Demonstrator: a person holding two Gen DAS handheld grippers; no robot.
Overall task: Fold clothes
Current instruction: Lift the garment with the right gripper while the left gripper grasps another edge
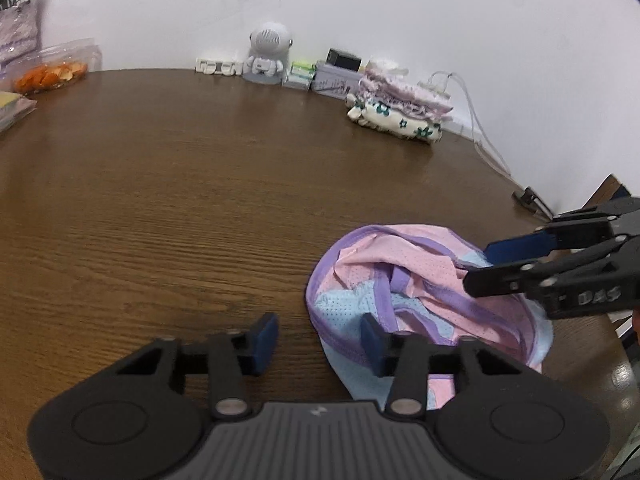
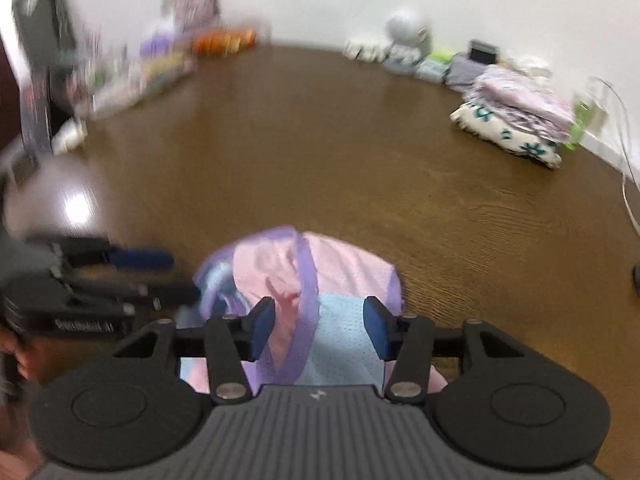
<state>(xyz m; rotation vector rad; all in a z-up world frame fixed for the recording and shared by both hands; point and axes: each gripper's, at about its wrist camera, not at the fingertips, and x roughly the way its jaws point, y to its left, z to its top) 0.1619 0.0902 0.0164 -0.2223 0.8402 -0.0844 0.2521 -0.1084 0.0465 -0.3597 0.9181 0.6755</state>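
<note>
Both tools gape wide: our left tool [image 1: 318, 338] and right tool [image 2: 320, 328] hover over the crumpled pink garment [image 1: 420, 280] at 5 o'clock on the counter [image 1: 200, 180].

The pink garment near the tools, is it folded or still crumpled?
Crumpled: the pink garment lies bunched on the table, purple trim twisted, layers uneven.

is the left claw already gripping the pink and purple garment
No. The left claw is open, its pads apart above the garment's left edge, with nothing pinched between them.
</note>
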